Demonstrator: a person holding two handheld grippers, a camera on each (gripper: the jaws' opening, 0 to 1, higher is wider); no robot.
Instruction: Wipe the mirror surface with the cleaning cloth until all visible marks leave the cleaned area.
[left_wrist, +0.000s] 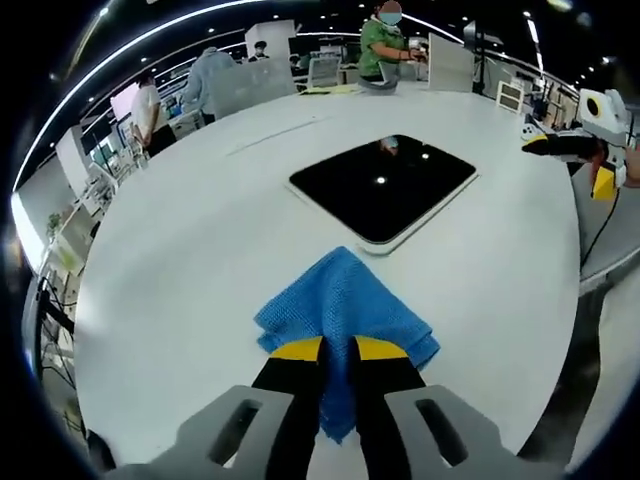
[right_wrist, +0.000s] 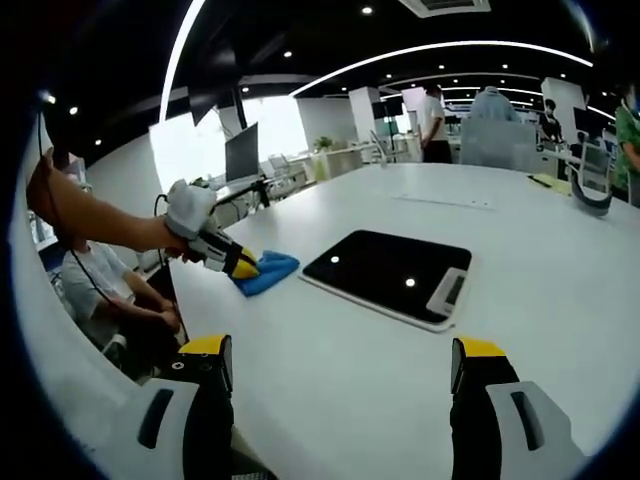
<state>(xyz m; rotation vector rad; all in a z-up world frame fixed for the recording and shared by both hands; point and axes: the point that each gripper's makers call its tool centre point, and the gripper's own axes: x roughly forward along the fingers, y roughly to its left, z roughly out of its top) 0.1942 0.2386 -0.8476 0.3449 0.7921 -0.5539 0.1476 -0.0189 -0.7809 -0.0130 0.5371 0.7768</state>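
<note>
Pinching the blue woven cleaning cloth (left_wrist: 343, 312), left gripper (left_wrist: 339, 350) fingers sit narrow, the cloth resting on the white round surface (left_wrist: 180, 280) just short of the dark rectangular white-framed mirror (left_wrist: 383, 184); right gripper (right_wrist: 340, 362) fingers wide, holding nothing; risk: loose cloth bunching at the mirror's frame, or mirror sliding unbraced.

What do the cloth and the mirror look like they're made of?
Cloth: blue, soft woven fabric, likely microfibre; its waffle-like texture and limp folds show between the left gripper jaws. Mirror: dark glossy glass, by the sharp ceiling-light reflections, in a pale frame, probably plastic.
</note>
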